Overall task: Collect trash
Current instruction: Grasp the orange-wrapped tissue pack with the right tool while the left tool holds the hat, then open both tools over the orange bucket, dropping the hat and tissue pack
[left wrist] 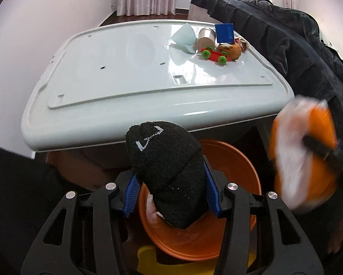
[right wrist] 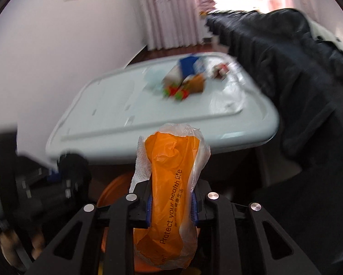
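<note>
Two grippers loaded: left gripper jaws pinching black sock over orange bin, lower centre; right gripper jaws clamping orange packet. Toy car, cup, blue card left on table, upper right.

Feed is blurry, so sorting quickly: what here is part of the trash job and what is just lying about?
Job: black sock in left jaws; orange packet in right jaws; orange bin.

Lying about: toy car, metal can, blue card, dark jacket.
</note>
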`<state>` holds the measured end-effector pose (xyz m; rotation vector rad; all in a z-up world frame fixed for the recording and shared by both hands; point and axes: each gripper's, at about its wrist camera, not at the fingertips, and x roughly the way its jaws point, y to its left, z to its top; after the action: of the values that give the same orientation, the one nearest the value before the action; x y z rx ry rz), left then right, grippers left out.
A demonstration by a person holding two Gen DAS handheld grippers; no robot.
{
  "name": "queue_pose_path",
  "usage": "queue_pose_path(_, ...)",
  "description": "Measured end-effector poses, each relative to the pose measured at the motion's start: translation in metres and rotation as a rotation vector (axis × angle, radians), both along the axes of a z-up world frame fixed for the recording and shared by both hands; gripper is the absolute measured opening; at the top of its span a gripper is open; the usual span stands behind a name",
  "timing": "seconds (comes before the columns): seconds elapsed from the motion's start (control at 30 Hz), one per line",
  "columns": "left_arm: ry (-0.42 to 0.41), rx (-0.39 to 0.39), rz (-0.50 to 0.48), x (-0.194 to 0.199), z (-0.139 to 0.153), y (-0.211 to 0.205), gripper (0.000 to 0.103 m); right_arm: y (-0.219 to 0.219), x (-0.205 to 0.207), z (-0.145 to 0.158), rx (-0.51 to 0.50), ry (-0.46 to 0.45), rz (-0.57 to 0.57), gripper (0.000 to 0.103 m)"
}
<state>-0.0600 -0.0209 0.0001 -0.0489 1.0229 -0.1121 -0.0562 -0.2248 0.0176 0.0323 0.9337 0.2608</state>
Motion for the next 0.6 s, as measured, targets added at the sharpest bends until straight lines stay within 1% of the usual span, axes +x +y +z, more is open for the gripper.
queue_pose_path(0.07,0.007,0.013,-0.017,-0.006,-0.003,-0.003,0.048,0.008,-0.003,-0.013,-0.012,0.039,0.031,0.025)
queue_pose_path(0.13,0.031,0.023,-0.033,-0.005,-0.009,-0.006,0.048,0.012,-0.003,-0.024,-0.016,0.075,0.046,0.025)
queue_pose_path(0.3,0.087,0.018,-0.038,-0.001,-0.023,-0.005,0.048,0.01,0.001,-0.03,-0.022,0.101,0.047,0.025)
queue_pose_path(0.47,0.114,0.013,-0.044,0.0,-0.029,-0.006,0.048,0.012,0.0,-0.035,-0.028,0.124,0.05,0.026)
queue_pose_path(0.5,0.118,0.011,-0.046,0.0,-0.03,-0.007,0.048,0.012,0.0,-0.036,-0.029,0.126,0.05,0.027)
queue_pose_path(0.57,0.125,0.009,-0.048,0.001,-0.032,-0.007,0.048,0.013,-0.001,-0.038,-0.038,0.133,0.048,0.034)
queue_pose_path(0.6,0.128,0.008,-0.048,0.0,-0.032,-0.007,0.051,0.013,0.0,-0.039,-0.045,0.137,0.045,0.041)
